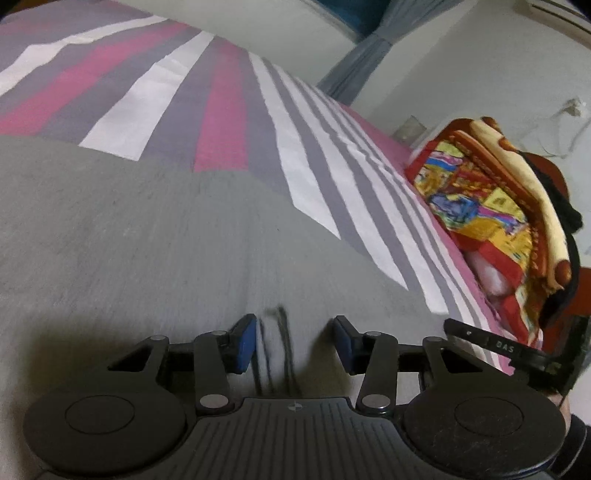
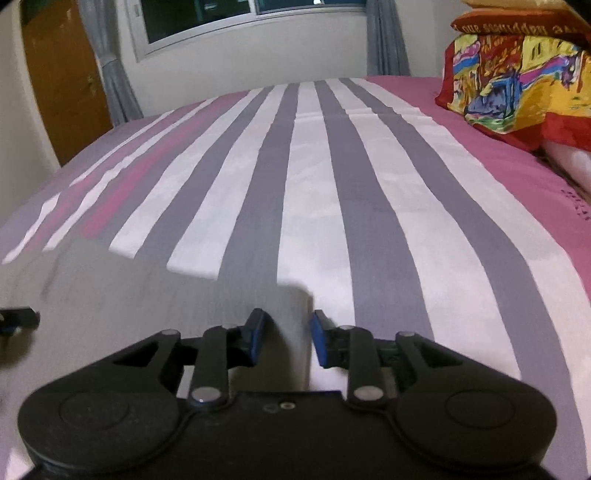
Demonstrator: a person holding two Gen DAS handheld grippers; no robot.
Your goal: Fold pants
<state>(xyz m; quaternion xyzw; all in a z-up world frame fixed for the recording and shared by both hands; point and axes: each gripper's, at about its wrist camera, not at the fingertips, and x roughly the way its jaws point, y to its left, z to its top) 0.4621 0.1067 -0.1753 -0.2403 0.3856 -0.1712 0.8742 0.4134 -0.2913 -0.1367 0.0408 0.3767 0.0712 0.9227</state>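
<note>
- Left wrist view shows the grey pants (image 1: 129, 236) spread wide over the striped bedsheet (image 1: 177, 96), filling the near half of the picture, with a dark drawstring (image 1: 275, 350) lying between the left gripper's (image 1: 295, 341) blue pads (image 1: 245, 343).
- Those jaws stand partly open, gripping nothing; the cloth lies beneath them.
- Beyond the pants, a stack of colourful bedding (image 1: 487, 206) sits at the bed's edge.
- Right wrist view shows only a corner of the pants (image 2: 110, 295), the far window (image 2: 229, 18) and a wooden door (image 2: 62, 77).
- Right gripper (image 2: 288, 338) is narrowly open over that corner's edge; whether its pads touch the cloth I cannot tell.
</note>
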